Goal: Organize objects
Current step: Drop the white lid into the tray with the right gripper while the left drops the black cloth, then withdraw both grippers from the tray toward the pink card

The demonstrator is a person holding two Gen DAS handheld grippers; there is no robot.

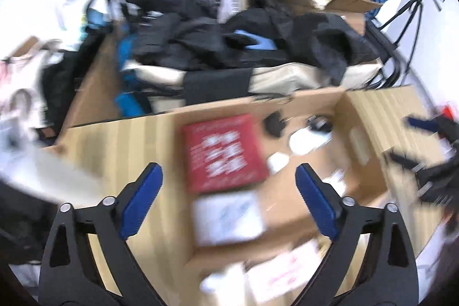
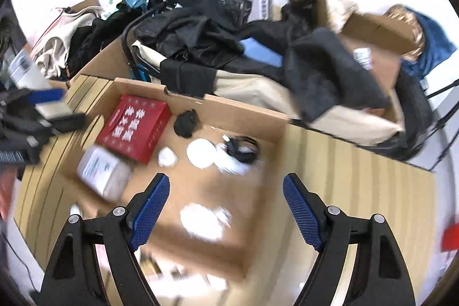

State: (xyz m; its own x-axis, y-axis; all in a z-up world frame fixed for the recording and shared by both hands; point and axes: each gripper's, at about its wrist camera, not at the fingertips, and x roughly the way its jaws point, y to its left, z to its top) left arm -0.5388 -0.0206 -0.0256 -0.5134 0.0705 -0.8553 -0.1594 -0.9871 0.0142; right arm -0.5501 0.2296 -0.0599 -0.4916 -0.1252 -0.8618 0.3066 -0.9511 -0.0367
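Observation:
An open cardboard box (image 2: 255, 111) lies on a wooden slat table (image 2: 358, 177). In it are a red carton (image 2: 133, 128), a white plastic bottle (image 2: 101, 171), a black lump (image 2: 186, 122), a white round lid (image 2: 200, 152), a black cable (image 2: 242, 148) and white crumpled pieces (image 2: 203, 221). My right gripper (image 2: 226, 208) is open and empty above the box. My left gripper (image 1: 229, 197) is open and empty above the red carton (image 1: 223, 152) and the white bottle (image 1: 228, 217). The box (image 1: 315, 98) also shows in the left wrist view. Both views are blurred.
Behind the table is a pile of black clothes (image 2: 200, 39), a beige bag (image 2: 252, 91) and cardboard boxes (image 2: 378, 30). A tripod (image 1: 407, 10) stands at the far right. The other gripper shows at the left edge of the right wrist view (image 2: 43, 116).

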